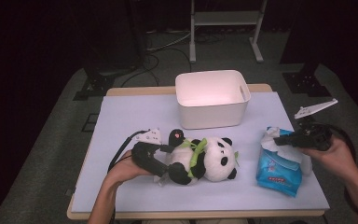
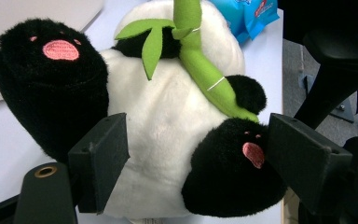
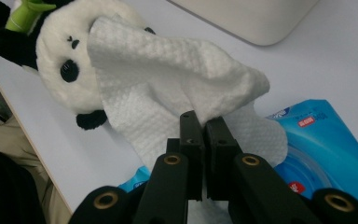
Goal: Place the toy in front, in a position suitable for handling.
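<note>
Pinching wet wipe (image 3: 168, 88) in right gripper (image 3: 204, 126), left gripper (image 2: 196, 154) gripping panda (image 2: 168, 121)

Panda toy (image 1: 205, 158) lying mid-table near front edge, left gripper (image 1: 161, 161) at its legs. Right gripper (image 1: 291, 139) w/ white wipe (image 1: 284, 148) above blue wipe pack (image 1: 279, 170), right edge. White bin (image 1: 212, 112) toward back edge.

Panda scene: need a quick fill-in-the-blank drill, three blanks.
1. The left hand-held gripper has its jaws around the plush panda's ____ end.
2. The right hand-held gripper is shut on a white ____ above the blue pack.
3. The white bin stands ____ the panda.

Missing words: leg; wipe; behind
</note>
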